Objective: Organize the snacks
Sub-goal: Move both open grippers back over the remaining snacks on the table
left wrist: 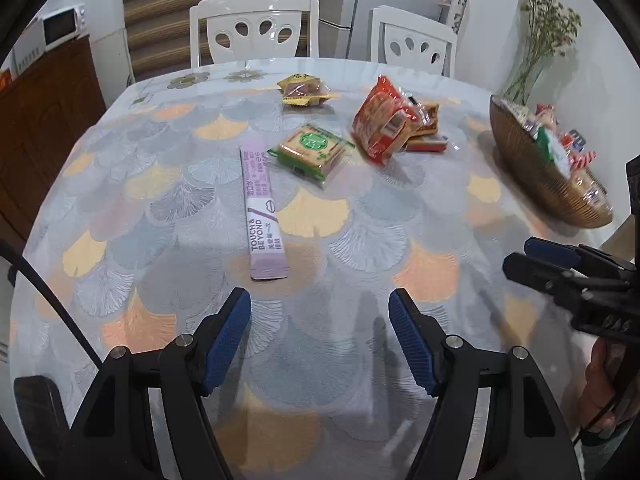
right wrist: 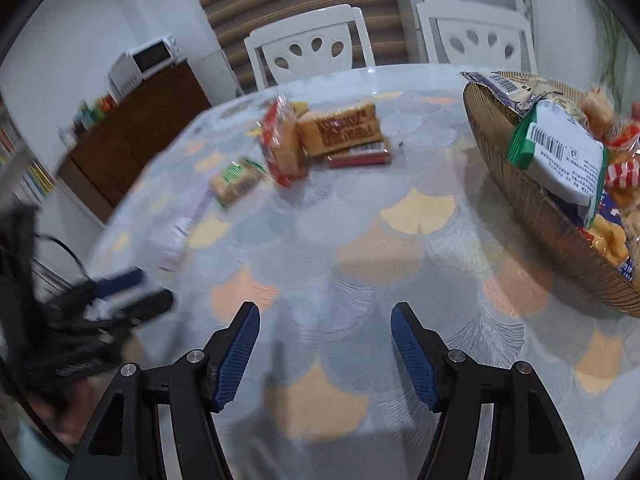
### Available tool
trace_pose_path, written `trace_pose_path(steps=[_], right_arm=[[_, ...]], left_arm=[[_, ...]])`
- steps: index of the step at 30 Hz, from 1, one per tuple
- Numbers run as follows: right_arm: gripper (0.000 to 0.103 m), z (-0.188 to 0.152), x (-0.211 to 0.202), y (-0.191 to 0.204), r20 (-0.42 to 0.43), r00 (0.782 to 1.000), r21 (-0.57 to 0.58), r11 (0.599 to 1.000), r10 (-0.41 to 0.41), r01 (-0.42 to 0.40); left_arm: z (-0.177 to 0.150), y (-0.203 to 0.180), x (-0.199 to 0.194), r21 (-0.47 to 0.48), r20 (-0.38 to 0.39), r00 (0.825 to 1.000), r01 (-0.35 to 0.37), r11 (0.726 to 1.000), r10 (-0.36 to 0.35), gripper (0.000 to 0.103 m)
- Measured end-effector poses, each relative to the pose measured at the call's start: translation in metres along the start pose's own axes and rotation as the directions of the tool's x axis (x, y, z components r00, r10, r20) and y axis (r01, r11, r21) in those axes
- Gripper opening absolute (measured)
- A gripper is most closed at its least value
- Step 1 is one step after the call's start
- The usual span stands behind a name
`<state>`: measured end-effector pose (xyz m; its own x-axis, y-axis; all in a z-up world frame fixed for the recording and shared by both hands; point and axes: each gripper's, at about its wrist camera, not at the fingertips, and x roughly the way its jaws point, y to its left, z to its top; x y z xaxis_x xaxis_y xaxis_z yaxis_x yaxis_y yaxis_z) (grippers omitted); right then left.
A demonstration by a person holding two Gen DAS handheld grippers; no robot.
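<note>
On the desk, a lilac sachet lies just ahead of the left gripper, whose jaws are spread and empty. Wrapped snacks lie beyond. The right gripper is angled downward, jaws released with nothing between; the basket sits to its right.

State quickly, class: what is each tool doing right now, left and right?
Left tool: open, holding nothing, above the tablecloth.
Right tool: open, jaws opening, nothing between them.
</note>
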<state>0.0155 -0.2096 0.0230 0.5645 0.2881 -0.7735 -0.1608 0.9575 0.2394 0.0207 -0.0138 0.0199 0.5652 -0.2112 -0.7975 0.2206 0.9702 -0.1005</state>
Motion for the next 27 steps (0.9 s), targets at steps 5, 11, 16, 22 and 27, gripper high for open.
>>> trace_pose_path(steps=[5, 11, 16, 22, 27], right_arm=[[0.066, -0.003, 0.01, 0.0, 0.002, 0.999, -0.029, 0.999, -0.043, 0.043], [0.067, -0.008, 0.015, 0.006, 0.006, 0.996, -0.051, 0.995, -0.084, 0.084], [0.07, -0.009, 0.016, 0.01, 0.005, 0.996, -0.069, 0.994, -0.089, 0.089], [0.07, -0.006, 0.014, 0.006, -0.023, 0.998, -0.039, 0.997, -0.065, 0.064], [0.07, 0.02, 0.009, 0.009, -0.059, 0.995, 0.039, 0.997, 0.075, -0.073]], left_arm=[[-0.004, 0.003, 0.011, 0.002, -0.001, 1.0, -0.005, 1.0, 0.005, 0.07], [-0.008, -0.003, 0.012, 0.034, 0.009, 1.0, -0.025, 0.999, 0.025, 0.07], [-0.009, -0.004, 0.011, 0.035, 0.012, 1.0, -0.018, 0.999, 0.018, 0.07], [0.006, 0.012, -0.001, -0.033, 0.01, 1.0, 0.023, 0.999, -0.023, 0.069], [0.043, 0.024, -0.012, -0.034, 0.036, 0.999, -0.026, 0.999, 0.027, 0.069]])
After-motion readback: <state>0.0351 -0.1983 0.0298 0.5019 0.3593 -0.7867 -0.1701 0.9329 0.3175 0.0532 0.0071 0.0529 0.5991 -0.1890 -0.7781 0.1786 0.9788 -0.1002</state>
